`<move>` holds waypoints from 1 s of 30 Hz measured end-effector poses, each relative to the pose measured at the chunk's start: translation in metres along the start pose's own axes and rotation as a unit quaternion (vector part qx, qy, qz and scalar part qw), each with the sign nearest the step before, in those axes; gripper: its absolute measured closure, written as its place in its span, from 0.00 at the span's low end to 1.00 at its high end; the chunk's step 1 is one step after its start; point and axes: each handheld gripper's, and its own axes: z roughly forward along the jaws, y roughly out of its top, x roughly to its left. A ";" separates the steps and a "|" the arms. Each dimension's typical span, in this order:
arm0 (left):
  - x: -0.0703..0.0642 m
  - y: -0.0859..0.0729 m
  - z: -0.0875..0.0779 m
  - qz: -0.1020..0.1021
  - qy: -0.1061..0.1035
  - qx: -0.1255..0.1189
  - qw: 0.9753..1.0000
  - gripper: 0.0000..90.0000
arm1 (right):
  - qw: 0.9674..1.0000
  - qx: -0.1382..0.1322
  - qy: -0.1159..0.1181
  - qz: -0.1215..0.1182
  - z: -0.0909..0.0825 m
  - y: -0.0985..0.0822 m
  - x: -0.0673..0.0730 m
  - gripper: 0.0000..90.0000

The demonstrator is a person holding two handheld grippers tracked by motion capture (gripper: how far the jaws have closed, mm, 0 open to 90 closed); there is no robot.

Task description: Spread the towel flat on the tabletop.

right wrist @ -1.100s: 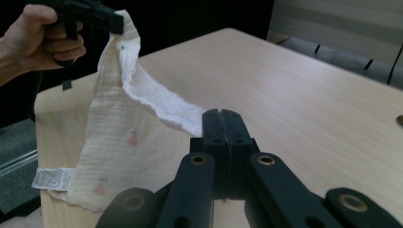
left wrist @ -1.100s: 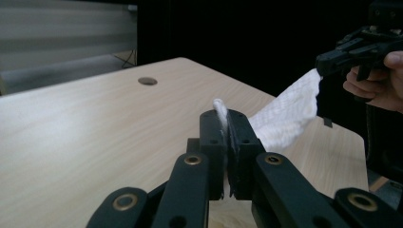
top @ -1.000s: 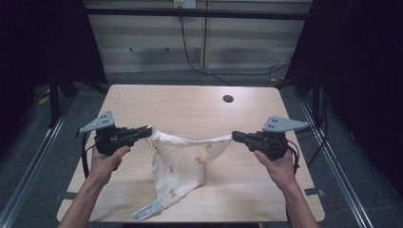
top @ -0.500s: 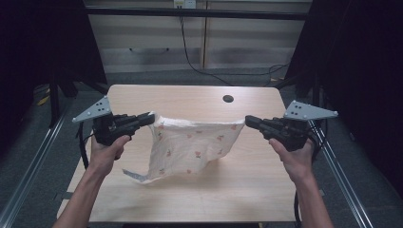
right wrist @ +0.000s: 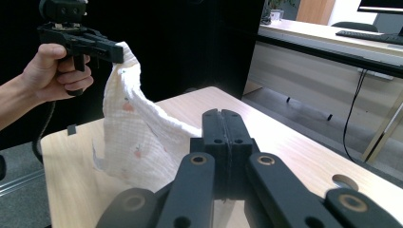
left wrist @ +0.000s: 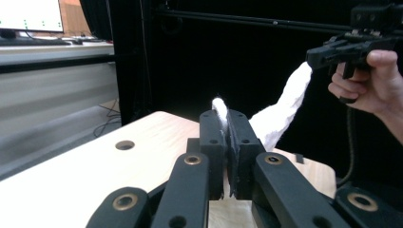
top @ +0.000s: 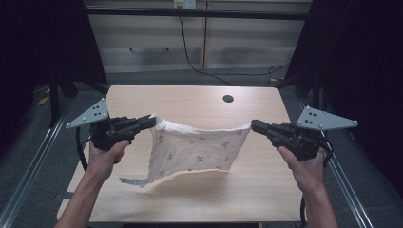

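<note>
A cream cloth (top: 192,149) printed with small red motifs hangs spread between my two grippers above the wooden table (top: 190,97). My left gripper (top: 153,121) is shut on its upper left corner, and the white fabric pokes up between the jaws in the left gripper view (left wrist: 227,124). My right gripper (top: 253,126) is shut on the upper right corner; its jaws (right wrist: 223,126) stand closed with the cloth (right wrist: 135,142) draping away toward the other hand. The cloth's top edge sags between the grips. Its lower left corner with a grey tag (top: 130,181) trails on the tabletop.
A round cable hole (top: 228,99) sits near the table's far edge. Metal rails (top: 28,171) run along both sides of the table. Cabinets and a dangling cable (top: 187,47) stand behind it.
Both hands have risen and moved apart, lifting the cloth off the table and stretching it wider. Its lower part has left the tabletop, except the tagged corner.
</note>
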 end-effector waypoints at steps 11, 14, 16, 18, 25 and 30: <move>-0.010 -0.015 -0.004 -0.002 0.008 0.019 1.000 0.96 | 1.000 -0.009 -0.007 0.001 -0.011 -0.015 0.013 1.00; 0.007 -0.023 0.006 -0.015 0.021 0.037 0.999 0.96 | 1.000 0.005 -0.015 0.020 0.007 -0.027 -0.006 1.00; 0.011 -0.024 0.009 -0.019 0.023 0.042 0.999 0.96 | 1.000 0.011 -0.014 0.026 0.012 -0.030 -0.011 1.00; 0.025 -0.031 0.018 -0.028 0.031 0.056 0.998 0.96 | 0.999 0.024 -0.018 0.039 0.029 -0.039 -0.029 1.00; 0.063 -0.053 0.043 -0.052 0.064 0.093 0.992 0.96 | 0.996 0.063 -0.028 0.063 0.069 -0.059 -0.062 1.00; 0.080 -0.068 0.060 -0.065 0.077 0.118 0.988 0.96 | 0.992 0.087 -0.027 0.088 0.102 -0.077 -0.084 1.00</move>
